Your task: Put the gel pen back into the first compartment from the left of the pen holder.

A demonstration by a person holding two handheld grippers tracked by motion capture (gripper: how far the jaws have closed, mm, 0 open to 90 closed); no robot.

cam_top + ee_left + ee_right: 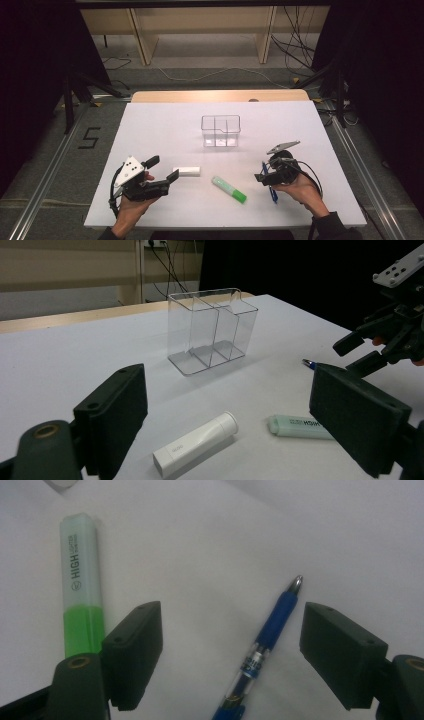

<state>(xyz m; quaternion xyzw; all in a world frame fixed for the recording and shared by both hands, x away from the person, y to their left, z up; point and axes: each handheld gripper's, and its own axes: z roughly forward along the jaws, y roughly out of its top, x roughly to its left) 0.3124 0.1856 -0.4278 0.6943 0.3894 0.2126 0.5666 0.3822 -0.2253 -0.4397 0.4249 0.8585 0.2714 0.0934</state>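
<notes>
Two hand-held grippers over a white tabletop, four things between and beyond them.

Near left: left hand-held gripper, gripped in a hand, jaws wide apart, nothing between them, aimed rightward across the tabletop. In the left gripper view, both black jaws well separated, bare tabletop in the gap.

Just right of it: white capped tube, flat on the tabletop, lying roughly left to right, close to the left gripper's jaw tips yet untouched.

Farther off, near the middle: clear plastic organiser, upright, split into compartments, all empty, well apart from everything else.

Near middle, right of the white tube: green highlighter, flat, slanted, pale translucent cap toward the far left, green body toward the near right. Free of both grippers.

Near right: right hand-held gripper, held in the other hand, pointed down at the tabletop, jaws apart though just now narrowing slightly. Blue pen flat beneath it, lying between the two jaws in the right gripper view, metal tip pointing away from the camera, transparent barrel section nearer. Clear gap on either side of the pen; neither pad pressing on it. Highlighter just outside the left-hand jaw in that same view, alongside the pen but apart from it.
</notes>
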